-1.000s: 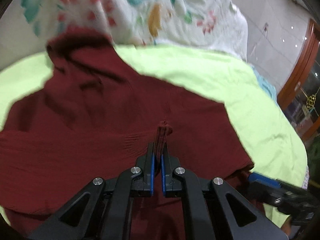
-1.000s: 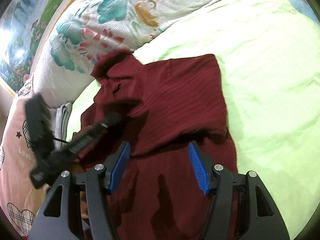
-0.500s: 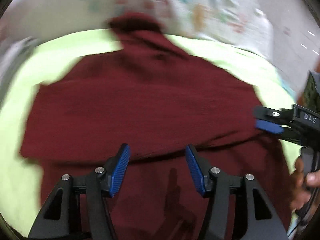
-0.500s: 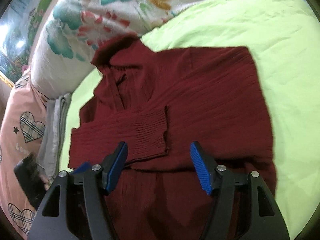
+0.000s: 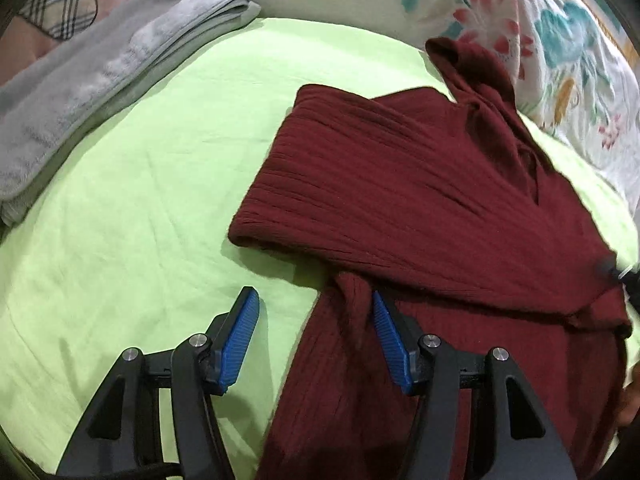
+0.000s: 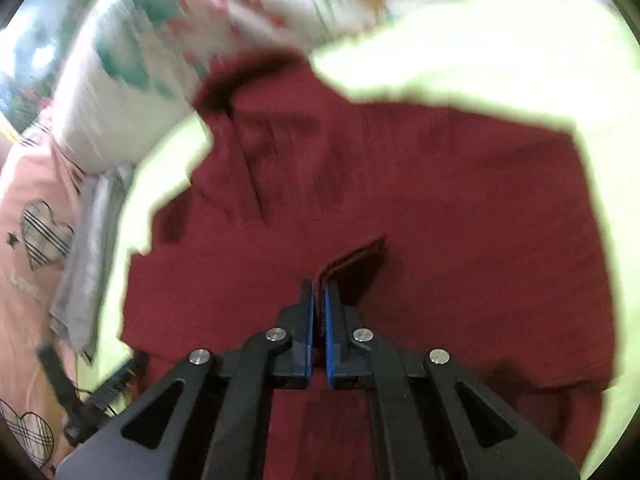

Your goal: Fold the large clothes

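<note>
A maroon ribbed sweater (image 5: 420, 184) lies on the lime-green sheet (image 5: 140, 208) with one sleeve folded across its body. My left gripper (image 5: 316, 320) is open low over the sweater's left edge. A ridge of the cloth runs between the blue pads (image 5: 242, 336), nearer the right one, and nothing is pinched. The right wrist view is blurred. There my right gripper (image 6: 319, 290) is shut on a raised fold of the sweater (image 6: 440, 200), apparently the sleeve cuff (image 6: 356, 258), near the garment's middle.
A folded grey blanket (image 5: 100, 68) lies along the sheet's far left edge. A floral quilt (image 5: 568, 40) is bunched behind the sweater's collar. A pink pillow with plaid hearts (image 6: 32, 240) sits at the left. A hand (image 5: 628, 404) shows at the right edge.
My left gripper let go of the pinched cloth, opened and swung left to the sweater's left edge. My right gripper moved onto the laid-over sleeve and closed on its cuff.
</note>
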Demonstrator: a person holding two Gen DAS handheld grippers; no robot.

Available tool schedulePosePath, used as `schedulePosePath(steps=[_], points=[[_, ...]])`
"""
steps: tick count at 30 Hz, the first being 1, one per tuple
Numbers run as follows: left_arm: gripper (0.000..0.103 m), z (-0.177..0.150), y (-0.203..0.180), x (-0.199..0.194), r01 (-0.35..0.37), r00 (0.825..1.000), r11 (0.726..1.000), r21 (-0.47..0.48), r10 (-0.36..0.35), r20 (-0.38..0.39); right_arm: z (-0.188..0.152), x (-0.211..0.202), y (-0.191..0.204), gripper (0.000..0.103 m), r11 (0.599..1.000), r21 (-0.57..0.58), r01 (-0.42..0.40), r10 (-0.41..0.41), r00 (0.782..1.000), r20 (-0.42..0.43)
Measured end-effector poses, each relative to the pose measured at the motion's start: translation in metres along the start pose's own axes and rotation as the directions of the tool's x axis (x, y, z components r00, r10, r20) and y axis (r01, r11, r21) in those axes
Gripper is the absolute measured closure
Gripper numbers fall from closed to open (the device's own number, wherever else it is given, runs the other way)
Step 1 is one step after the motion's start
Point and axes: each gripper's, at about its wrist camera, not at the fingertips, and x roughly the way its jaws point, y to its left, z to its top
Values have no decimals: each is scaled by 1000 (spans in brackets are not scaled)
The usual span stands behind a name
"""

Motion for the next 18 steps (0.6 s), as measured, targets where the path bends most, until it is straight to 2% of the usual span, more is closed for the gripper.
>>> schedulePosePath(steps=[2,5,7,11,13,18], points=[[44,6,0,3,3,1000,1000,0,-3,-4,13,-36,-1,99,1000,-10,-14,15,995,99],[44,20,3,8,-15,1000,1000,-6,15,1,22,-65,-19,99,1000,4,22,-22,986,165],[44,30,-2,16,-28,1000,1000,-13,28,2,21,-63,-38,99,998,33,56,-60,989,136],[42,42,0,25,-70,997,997,-42,71,16,5,-38,-72,99,993,95,72,-76,997,34],[42,42,6,24,-98,995,992,-78,101,25,-3,-33,-74,99,993,96,74,-76,997,20],[42,38,20,21,-87,995,990,-113,92,40,-6,-37,-78,99,990,101,96,-101,994,43]])
